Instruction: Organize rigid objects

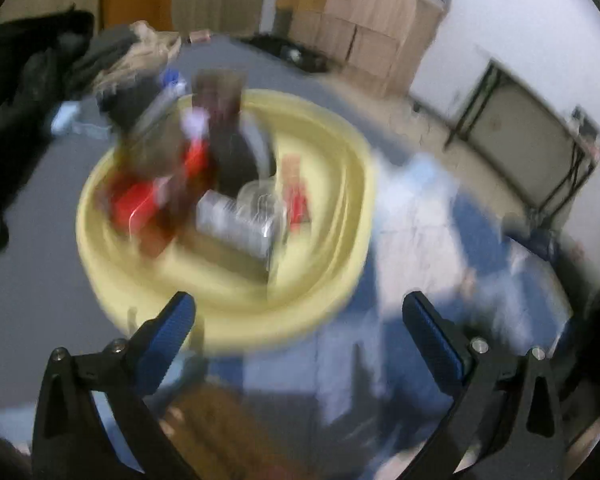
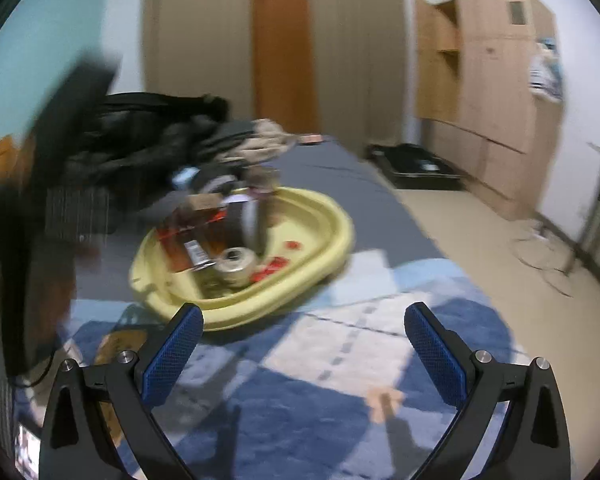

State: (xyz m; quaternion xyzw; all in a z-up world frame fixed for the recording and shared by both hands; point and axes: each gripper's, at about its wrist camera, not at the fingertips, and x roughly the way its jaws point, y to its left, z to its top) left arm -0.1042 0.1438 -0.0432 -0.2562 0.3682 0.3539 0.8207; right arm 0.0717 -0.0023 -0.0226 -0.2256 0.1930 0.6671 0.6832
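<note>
A yellow basin (image 1: 352,200) sits on the bed, blurred by motion in the left wrist view. It holds a red box (image 1: 134,204), a dark bottle (image 1: 224,120) and a clear container (image 1: 244,212). My left gripper (image 1: 299,304) hangs open over the basin's near rim with nothing between its fingers. In the right wrist view the basin (image 2: 332,240) lies ahead, holding a brown and red box (image 2: 192,236), a pale round roll (image 2: 236,264) and small red pieces (image 2: 274,268). My right gripper (image 2: 304,312) is open and empty above the blue and white blanket (image 2: 340,360).
Dark clothes (image 2: 140,148) are piled behind the basin. A brown flat object (image 2: 116,344) and a small wooden piece (image 2: 384,400) lie on the blanket. A dark blurred shape (image 2: 40,200) fills the left edge. A wardrobe (image 2: 492,100) and a black case (image 2: 416,164) stand to the right.
</note>
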